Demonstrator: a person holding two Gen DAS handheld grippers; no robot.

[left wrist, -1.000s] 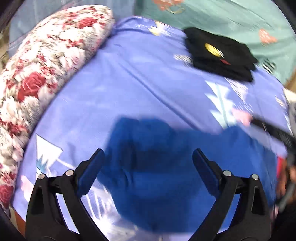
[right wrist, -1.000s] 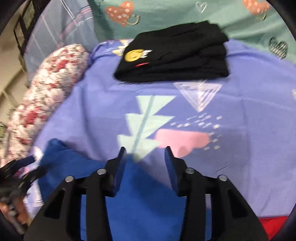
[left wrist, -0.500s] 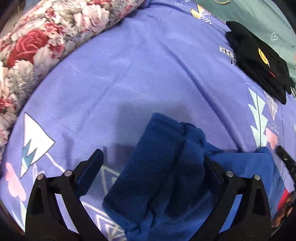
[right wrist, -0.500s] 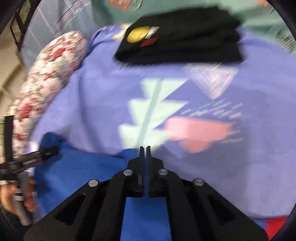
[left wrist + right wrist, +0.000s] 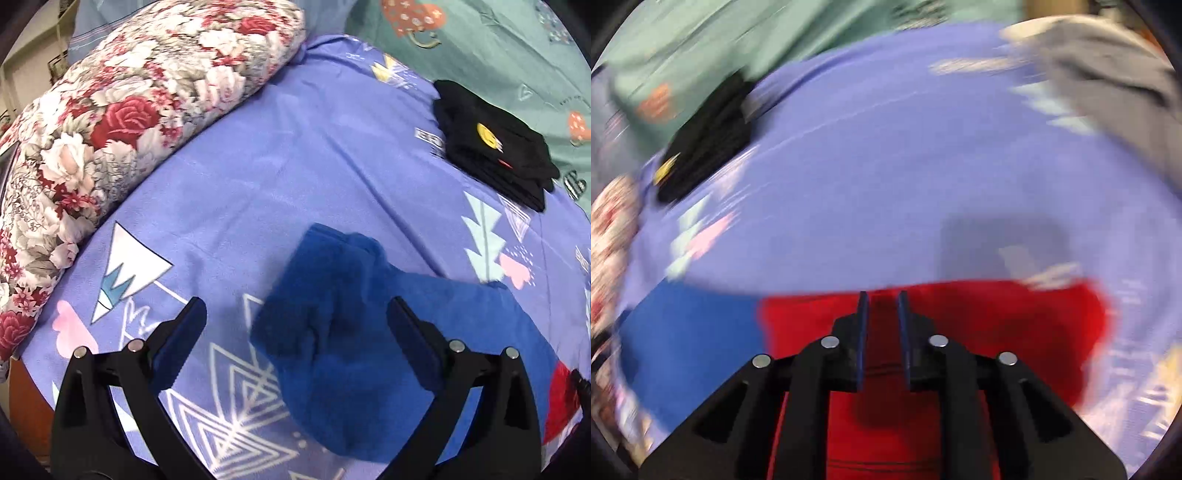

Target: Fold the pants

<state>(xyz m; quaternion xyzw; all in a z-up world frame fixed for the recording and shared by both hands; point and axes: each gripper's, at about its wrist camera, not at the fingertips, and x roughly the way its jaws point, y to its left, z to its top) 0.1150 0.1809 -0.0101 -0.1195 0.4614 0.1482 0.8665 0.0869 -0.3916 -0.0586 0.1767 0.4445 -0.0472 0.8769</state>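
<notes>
The blue pants (image 5: 369, 332) lie on the bed (image 5: 295, 166), on its purple sheet with printed triangles and trees. In the left view their long axis runs from the lower left toward the right edge. The left end is folded into a thick, rounded bundle that points up and left, toward the flowered pillow (image 5: 110, 129). The rest spreads flat to the right, where it meets a red piece of cloth (image 5: 561, 398). I cannot tell if the red cloth is part of the pants or a separate garment. The blue fabric looks soft and fleecy, with a dark hollow in the middle of the bundle.

The left claw (image 5: 295, 332) stands wide over the folded end. Its pads do not press the cloth.

The right view is strongly blurred. The right claw (image 5: 882, 314) is narrow, with only a small gap, and its jaws have just been opening a little. The red cloth (image 5: 997, 332) shows behind the gap, but nothing seems gripped. Blue fabric (image 5: 690, 332) lies to its left.

A folded black garment (image 5: 495, 147) with a yellow patch lies far up the bed, well apart from the pants. A grey cloth (image 5: 1108, 85) is at the upper right in the right view.
</notes>
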